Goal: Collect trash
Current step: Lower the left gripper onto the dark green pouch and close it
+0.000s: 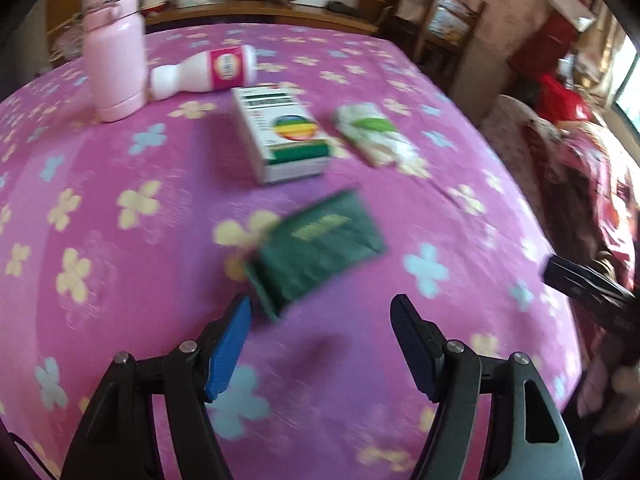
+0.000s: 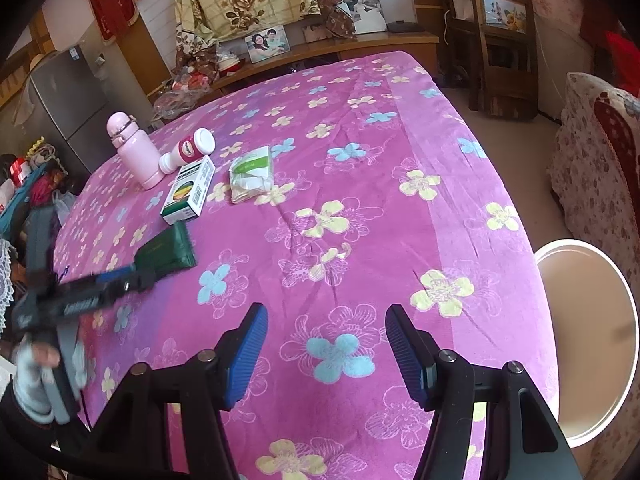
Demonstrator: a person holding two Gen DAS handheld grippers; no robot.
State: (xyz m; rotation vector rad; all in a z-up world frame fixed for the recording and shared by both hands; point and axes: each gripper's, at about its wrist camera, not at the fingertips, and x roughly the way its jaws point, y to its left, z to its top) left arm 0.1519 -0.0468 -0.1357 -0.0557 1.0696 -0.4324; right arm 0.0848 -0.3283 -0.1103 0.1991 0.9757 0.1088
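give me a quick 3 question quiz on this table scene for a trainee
1. True or false: the white bottle stands upright.
2. Which item lies nearest the left gripper? A) pink flask B) green packet C) tissue pack
3. Fill in: beside the bed, at the right edge of the right wrist view, is a white ____.

Key:
1. False, it lies on its side.
2. B
3. bin
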